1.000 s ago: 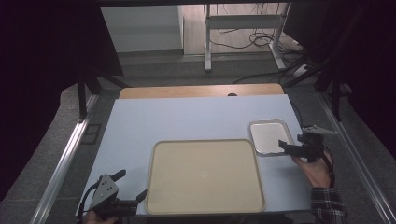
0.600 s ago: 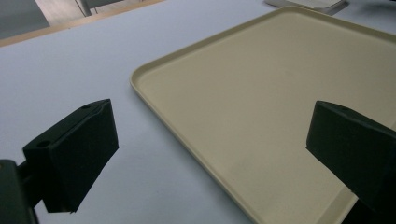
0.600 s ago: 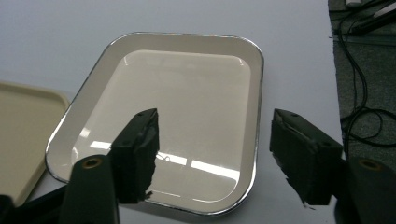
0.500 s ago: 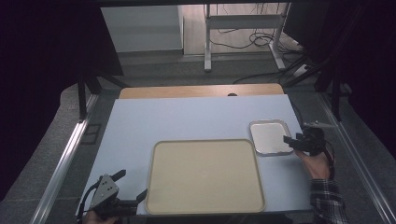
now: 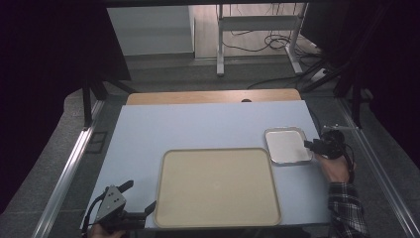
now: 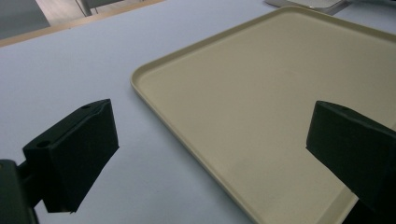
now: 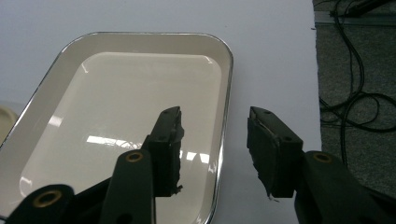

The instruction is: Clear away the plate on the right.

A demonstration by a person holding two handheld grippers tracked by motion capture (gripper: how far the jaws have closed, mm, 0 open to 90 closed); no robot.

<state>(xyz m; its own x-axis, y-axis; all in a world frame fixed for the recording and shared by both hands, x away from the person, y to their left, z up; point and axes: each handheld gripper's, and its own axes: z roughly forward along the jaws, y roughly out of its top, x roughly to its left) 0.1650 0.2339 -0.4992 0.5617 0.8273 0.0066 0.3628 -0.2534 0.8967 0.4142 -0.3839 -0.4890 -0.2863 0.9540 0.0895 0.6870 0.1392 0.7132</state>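
Observation:
A large beige tray (image 5: 218, 186) lies at the table's near middle. Its left rim (image 6: 187, 140) runs between the wide-spread jaws of my left gripper (image 6: 210, 158), which is open and holds nothing; that gripper (image 5: 141, 194) sits at the tray's near left corner. A small shiny metal tray (image 5: 287, 145) rests just right of the beige tray's far corner. My right gripper (image 7: 215, 140) is open, straddling the small tray's (image 7: 116, 93) right rim with one jaw over the inside and one outside over the table. From above, the right gripper (image 5: 309, 145) is at that tray's right edge.
The pale blue tabletop (image 5: 198, 129) stretches behind both trays, with a wooden strip (image 5: 213, 96) along its far edge. Metal rails (image 5: 69, 163) flank the table. Cables (image 7: 355, 93) lie on the floor beyond the table's right edge.
My right gripper has moved left and away from the person, up to the small tray's right rim, so its jaws now straddle it. The left gripper and both trays have stayed put.

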